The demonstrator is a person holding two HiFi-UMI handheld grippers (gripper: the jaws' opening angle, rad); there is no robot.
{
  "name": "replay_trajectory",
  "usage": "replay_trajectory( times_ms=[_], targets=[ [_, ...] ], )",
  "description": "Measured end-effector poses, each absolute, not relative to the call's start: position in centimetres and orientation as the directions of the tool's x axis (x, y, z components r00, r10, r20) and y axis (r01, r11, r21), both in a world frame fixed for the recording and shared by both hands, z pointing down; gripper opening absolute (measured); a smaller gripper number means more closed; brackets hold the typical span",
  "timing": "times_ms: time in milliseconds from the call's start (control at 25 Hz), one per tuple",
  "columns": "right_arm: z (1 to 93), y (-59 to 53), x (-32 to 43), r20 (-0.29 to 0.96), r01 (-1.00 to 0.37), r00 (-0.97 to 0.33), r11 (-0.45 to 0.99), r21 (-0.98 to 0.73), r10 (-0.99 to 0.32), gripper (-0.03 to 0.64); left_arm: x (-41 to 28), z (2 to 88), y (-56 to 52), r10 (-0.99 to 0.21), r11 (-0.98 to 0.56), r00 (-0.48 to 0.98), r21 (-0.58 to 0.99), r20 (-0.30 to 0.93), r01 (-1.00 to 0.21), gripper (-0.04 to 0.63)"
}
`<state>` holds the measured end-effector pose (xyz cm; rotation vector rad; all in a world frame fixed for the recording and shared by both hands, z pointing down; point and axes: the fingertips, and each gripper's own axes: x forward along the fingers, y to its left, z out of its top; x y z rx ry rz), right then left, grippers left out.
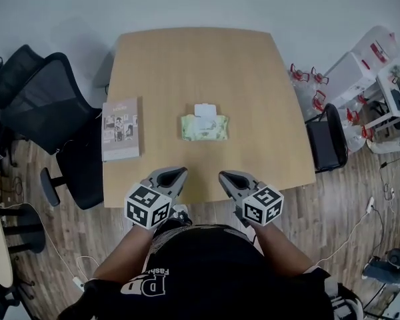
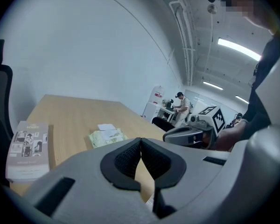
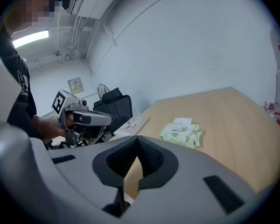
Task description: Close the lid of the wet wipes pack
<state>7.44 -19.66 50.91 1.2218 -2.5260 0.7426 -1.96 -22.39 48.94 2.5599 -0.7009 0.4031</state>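
Observation:
A pale green wet wipes pack [image 1: 204,127] lies in the middle of the wooden table [image 1: 253,79], its white lid [image 1: 205,110] flipped open toward the far side. The pack [image 2: 107,136] also shows in the left gripper view and, as the same pack [image 3: 180,134], in the right gripper view. My left gripper [image 1: 175,175] hovers at the table's near edge, left of the pack, its tips together with nothing between them. On the other side my right gripper [image 1: 229,177] sits at the same edge, shut and empty. Both stay well short of the pack.
A booklet [image 1: 121,129] lies on the table's left part. Black office chairs [image 1: 50,105] stand to the left. A black chair [image 1: 326,139] and white equipment [image 1: 367,72] stand to the right. A person [image 2: 181,107] sits far off in the left gripper view.

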Motion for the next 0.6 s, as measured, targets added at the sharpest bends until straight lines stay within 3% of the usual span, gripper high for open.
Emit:
replay_trajectory(
  times_ms=[600],
  targets=[
    [50.5, -26.8, 8.1, 0.440, -0.853, -0.523, 0.448, -0.268, -0.730, 0.005, -2.7, 49.6, -28.3, -0.327, -0.819, 0.867, 0.345, 0.376, -0.458, 0.018]
  ],
)
